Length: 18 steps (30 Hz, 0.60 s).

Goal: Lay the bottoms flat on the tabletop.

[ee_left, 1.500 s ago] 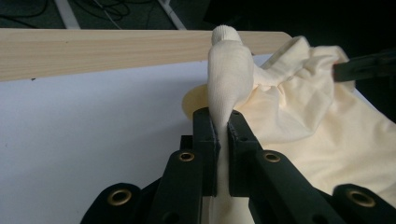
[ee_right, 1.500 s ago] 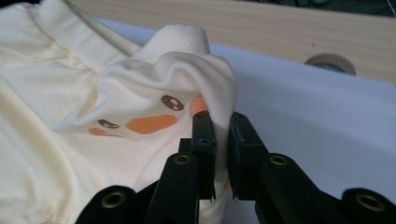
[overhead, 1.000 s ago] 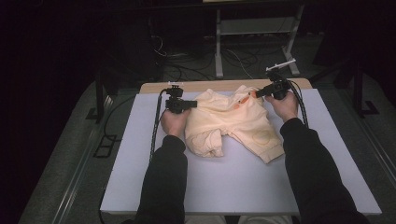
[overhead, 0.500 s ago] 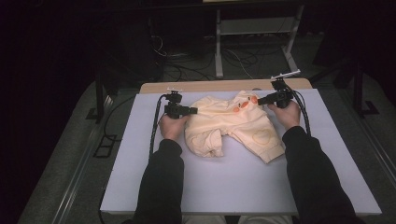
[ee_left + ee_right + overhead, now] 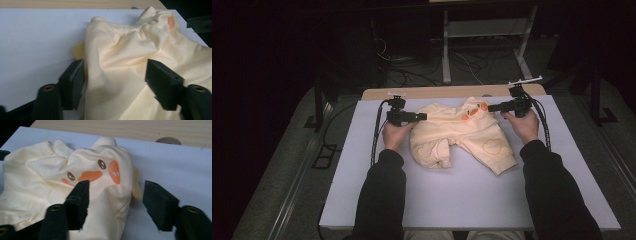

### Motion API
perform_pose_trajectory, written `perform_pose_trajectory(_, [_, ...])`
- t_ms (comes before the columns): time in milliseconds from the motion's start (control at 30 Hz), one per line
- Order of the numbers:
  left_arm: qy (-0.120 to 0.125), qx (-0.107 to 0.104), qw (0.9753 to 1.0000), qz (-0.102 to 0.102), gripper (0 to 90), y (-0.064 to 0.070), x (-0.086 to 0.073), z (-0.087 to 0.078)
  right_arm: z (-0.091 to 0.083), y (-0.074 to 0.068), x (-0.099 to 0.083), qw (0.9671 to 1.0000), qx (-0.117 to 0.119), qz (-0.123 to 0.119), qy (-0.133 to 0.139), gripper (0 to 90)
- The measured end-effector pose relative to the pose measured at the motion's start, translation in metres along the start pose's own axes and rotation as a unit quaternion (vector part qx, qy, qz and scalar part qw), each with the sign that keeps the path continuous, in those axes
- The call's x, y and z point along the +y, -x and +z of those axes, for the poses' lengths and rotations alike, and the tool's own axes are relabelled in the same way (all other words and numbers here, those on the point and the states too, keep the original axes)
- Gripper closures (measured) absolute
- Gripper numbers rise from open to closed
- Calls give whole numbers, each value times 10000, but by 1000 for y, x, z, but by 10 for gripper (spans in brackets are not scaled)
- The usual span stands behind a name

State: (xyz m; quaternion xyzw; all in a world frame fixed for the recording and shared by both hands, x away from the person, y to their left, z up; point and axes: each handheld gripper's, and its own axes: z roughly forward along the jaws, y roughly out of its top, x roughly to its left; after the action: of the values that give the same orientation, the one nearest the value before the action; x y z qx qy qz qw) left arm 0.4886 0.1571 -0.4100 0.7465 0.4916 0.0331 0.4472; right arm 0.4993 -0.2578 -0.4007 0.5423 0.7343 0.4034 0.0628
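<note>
Currently no containers; cream baby garment (image 5: 462,132) lies crumpled at centre of white table (image 5: 462,200), upper-middle of high view. Duck-face print (image 5: 96,173) on bunched top part, centre of right gripper view. Left gripper (image 5: 422,117) at garment's left edge, jaws spread wide, fabric fold between them, not clamped. Right gripper (image 5: 493,107) at garment's upper right, jaws also apart, straddling printed fold. Both forearms enter from frame bottom, black sleeves (image 5: 379,200), hands low near table, grippers pointing inward at each other.
</note>
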Motion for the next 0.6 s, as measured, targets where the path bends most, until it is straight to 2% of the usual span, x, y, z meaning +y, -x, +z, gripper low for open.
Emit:
perform_pose_trajectory(133, [150, 3, 9999, 8, 228, 8, 1, -5, -11, -7, -1, 9998, -18, -113, 173, 250])
perform_pose_trajectory(300, [185, -67, 9997, 161, 106, 18, 3, -7, -19, -16, -1, 9993, 94, -240, 263, 134])
perform_pose_trajectory(400, [223, -168, 9996, 75, 0, 21, 6, -7, -22, -24, -1, 9988, 141, -396, 232, 87])
perform_pose_trajectory(467, [217, -129, 9996, 155, 0, 24, 7, -9, -24, -29, -1, 9985, 111, -508, 192, 34])
perform_pose_trajectory(600, [226, -92, 9992, 302, 0, 31, 8, -16, -30, -38, -4, 9977, 181, -650, 91, 14])
